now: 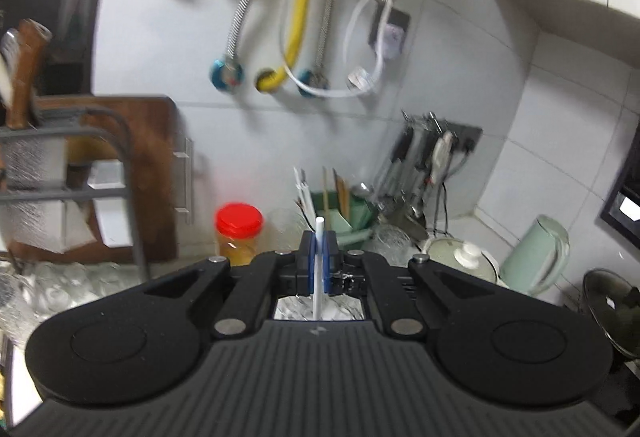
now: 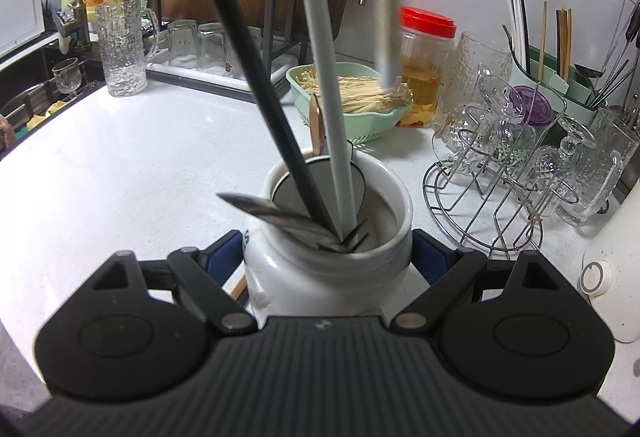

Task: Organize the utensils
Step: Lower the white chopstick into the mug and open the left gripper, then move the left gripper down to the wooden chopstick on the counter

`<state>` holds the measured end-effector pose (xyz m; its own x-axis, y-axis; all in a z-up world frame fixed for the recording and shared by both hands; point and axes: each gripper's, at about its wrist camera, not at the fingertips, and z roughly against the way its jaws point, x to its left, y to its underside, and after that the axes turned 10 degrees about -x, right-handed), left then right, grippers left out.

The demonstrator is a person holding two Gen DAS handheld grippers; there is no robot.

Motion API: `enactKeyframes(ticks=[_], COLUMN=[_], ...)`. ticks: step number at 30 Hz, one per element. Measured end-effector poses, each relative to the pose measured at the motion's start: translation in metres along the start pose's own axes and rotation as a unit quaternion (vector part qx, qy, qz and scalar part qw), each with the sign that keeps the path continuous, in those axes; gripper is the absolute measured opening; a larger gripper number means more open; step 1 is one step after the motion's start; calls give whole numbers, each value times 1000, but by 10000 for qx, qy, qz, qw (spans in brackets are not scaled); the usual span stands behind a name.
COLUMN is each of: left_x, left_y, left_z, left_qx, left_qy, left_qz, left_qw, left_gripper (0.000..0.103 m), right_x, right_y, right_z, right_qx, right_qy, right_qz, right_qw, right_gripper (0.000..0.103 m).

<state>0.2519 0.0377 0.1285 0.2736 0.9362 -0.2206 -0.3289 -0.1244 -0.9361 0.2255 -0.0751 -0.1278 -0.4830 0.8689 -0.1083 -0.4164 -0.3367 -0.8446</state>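
My left gripper (image 1: 319, 263) is shut on a white chopstick (image 1: 319, 269), held upright in the air in front of the tiled wall. The same white chopstick (image 2: 387, 9) shows blurred in the right wrist view, hanging above the counter. My right gripper (image 2: 328, 257) is shut on a white ceramic jar (image 2: 332, 261), its blue pads on either side. The jar holds a black chopstick (image 2: 256, 77), a grey chopstick (image 2: 324, 77), a wooden utensil (image 2: 317, 125) and metal cutlery (image 2: 276, 215). A green utensil holder (image 2: 560, 85) with several chopsticks stands at the back right, also in the left wrist view (image 1: 340, 209).
A green basket of noodles (image 2: 352, 97) and a red-lidded jar (image 2: 426, 65) stand behind the ceramic jar. A wire rack of glasses (image 2: 516, 173) is to the right, a glass pitcher (image 2: 122, 45) and dish rack to the left. A knife rack (image 1: 432, 157) hangs on the wall.
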Motion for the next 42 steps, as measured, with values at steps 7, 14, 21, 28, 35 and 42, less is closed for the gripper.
enactKeyframes(ticks=[7, 14, 21, 28, 35, 42], left_x=[-2, -4, 0, 0, 4, 23], left_y=[31, 50, 61, 78, 79, 59], left_z=[-36, -61, -92, -111, -108, -83], left_qx=[501, 1120, 2076, 2647, 2618, 2072], left_qy=[3, 57, 213, 294, 531, 636], left_qz=[32, -155, -229, -243, -47, 222], left_qw=[9987, 9936, 9777, 9636, 9636, 9760], left_gripper=[4, 4, 4, 5, 5, 19], right_x=[0, 0, 1, 0, 3, 6], right_y=[1, 1, 0, 1, 0, -1], right_z=[1, 1, 1, 1, 0, -1], right_qx=[-32, -38, -25, -46, -12, 1], right_qy=[-12, -22, -62, -47, 34, 189], right_qz=[-14, -25, 20, -32, -72, -179], right_qw=[10000, 10000, 10000, 10000, 10000, 9997], right_gripper=[91, 91, 91, 91, 91, 91])
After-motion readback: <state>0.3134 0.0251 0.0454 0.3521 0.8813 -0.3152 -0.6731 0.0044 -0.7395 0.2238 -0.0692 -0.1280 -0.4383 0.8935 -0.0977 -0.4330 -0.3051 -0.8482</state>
